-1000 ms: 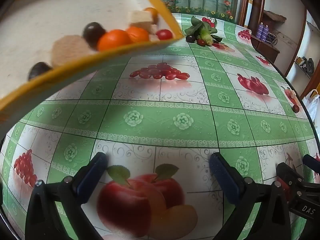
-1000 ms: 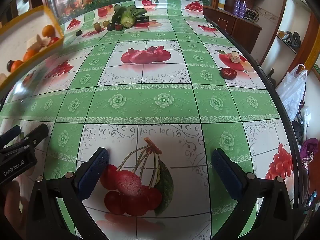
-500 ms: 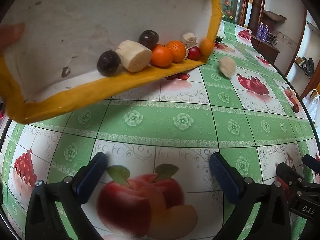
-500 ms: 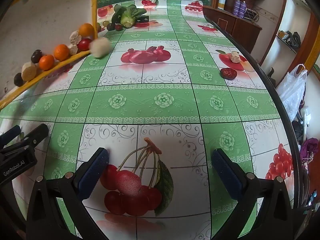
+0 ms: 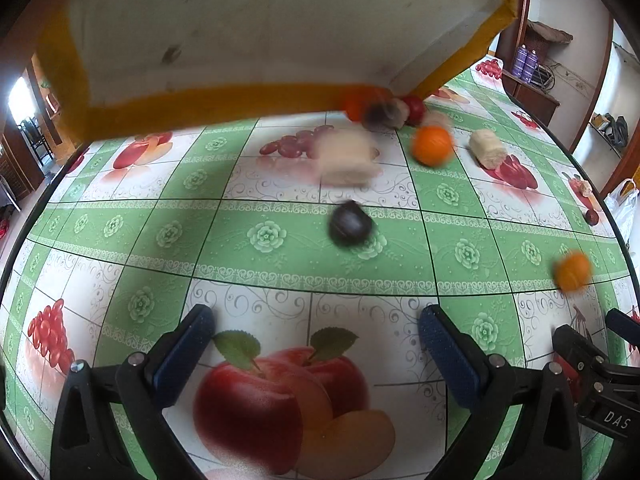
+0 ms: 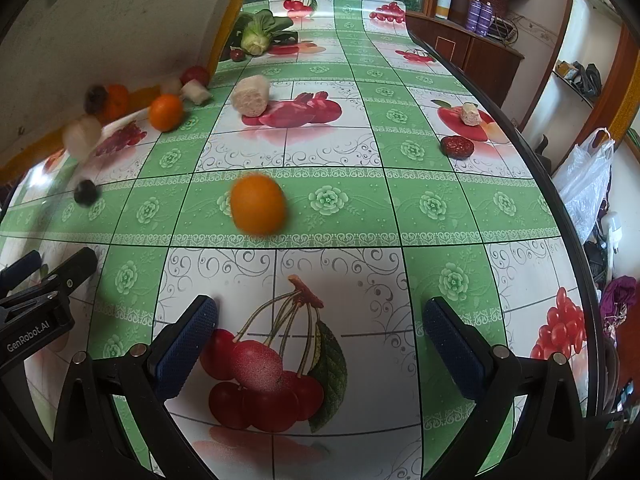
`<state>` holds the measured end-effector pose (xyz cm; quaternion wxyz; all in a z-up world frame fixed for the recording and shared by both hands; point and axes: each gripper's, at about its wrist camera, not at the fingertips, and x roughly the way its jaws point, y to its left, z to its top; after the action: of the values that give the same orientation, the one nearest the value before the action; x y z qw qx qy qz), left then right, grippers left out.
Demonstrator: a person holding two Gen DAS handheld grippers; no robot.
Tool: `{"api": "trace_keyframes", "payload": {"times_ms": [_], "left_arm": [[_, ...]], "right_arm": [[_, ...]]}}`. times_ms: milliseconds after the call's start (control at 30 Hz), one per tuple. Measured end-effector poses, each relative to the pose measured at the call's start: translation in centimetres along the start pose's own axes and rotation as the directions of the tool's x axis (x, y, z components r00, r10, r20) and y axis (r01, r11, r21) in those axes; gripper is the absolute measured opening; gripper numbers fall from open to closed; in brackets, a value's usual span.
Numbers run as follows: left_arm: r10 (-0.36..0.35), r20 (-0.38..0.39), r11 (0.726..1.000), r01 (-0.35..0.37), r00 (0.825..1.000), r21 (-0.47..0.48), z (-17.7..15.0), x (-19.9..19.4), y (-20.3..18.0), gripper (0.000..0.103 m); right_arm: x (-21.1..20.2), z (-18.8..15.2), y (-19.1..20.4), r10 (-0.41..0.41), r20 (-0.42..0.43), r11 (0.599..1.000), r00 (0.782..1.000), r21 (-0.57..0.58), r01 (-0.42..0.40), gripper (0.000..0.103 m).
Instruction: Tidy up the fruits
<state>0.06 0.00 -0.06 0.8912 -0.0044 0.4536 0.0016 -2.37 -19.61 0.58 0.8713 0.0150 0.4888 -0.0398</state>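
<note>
Yellow-rimmed tray (image 5: pixel 256 100) tilting steep over surface (image 6: pixel 360 200), fruits spilling out. Orange (image 6: pixel 258 209) sitting mid-surface, dark plum (image 5: pixel 350 224) blurred near it, more fruit bunching at tray edge. Left hand-held gripper (image 5: pixel 316 344) and right hand-held gripper (image 6: pixel 320 328) both hanging wide, gripping nothing.

Glossy printed tablecloth (image 6: pixel 420 152); matt scuffed tray (image 5: pixel 260 28); textured rubbery claw pads (image 6: pixel 188 344).

Bright daylight, soft shadows. Motion blur on the near orange (image 6: pixel 258 204), dark fruit (image 5: pixel 350 224) and pale chunk (image 5: pixel 348 158). Glare on counter (image 6: pixel 36 178) far left. Strong fisheye bending, dark corners.
</note>
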Motion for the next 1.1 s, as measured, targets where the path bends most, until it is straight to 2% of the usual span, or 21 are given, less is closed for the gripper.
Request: {"api": "trace_keyframes", "payload": {"times_ms": [1100], "left_arm": [[0.001, 0.000, 1.000, -0.001, 1.000, 0.001, -0.02, -0.09, -0.20, 0.103]], "right_arm": [[-0.01, -0.06, 0.01, -0.001, -0.001, 1.000, 1.000, -0.001, 0.001, 0.103]]}}
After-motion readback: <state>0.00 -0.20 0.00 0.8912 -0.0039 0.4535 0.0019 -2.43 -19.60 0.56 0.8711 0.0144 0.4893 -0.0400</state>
